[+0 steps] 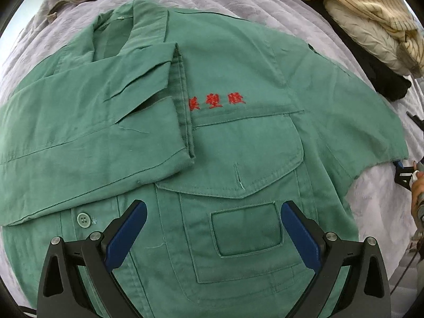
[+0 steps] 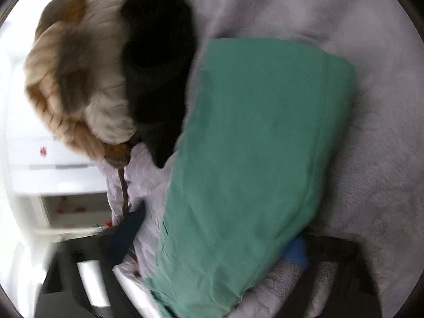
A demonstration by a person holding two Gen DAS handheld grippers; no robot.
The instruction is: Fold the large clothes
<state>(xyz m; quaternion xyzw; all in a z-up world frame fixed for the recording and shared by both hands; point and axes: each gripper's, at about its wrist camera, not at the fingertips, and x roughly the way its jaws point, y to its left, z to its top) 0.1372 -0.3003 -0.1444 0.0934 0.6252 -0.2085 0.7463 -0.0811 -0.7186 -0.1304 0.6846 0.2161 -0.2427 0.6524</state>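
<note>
A green work jacket (image 1: 238,143) with red embroidered characters lies front up on a lilac bedspread (image 1: 291,8). One sleeve (image 1: 92,132) is folded across its chest. My left gripper (image 1: 213,228) is open and empty, hovering over the chest pocket. In the blurred right wrist view the other green sleeve (image 2: 238,159) lies between my right gripper's blue fingers (image 2: 129,228), which stand wide apart around it. My right gripper (image 2: 212,241) also shows at the left wrist view's right edge (image 1: 402,171), at the sleeve's cuff.
A cream striped garment (image 1: 371,18) and a black garment (image 1: 384,79) are piled at the far right of the bed. They also show in the right wrist view (image 2: 79,84). White furniture (image 2: 53,159) stands beyond the bed's edge.
</note>
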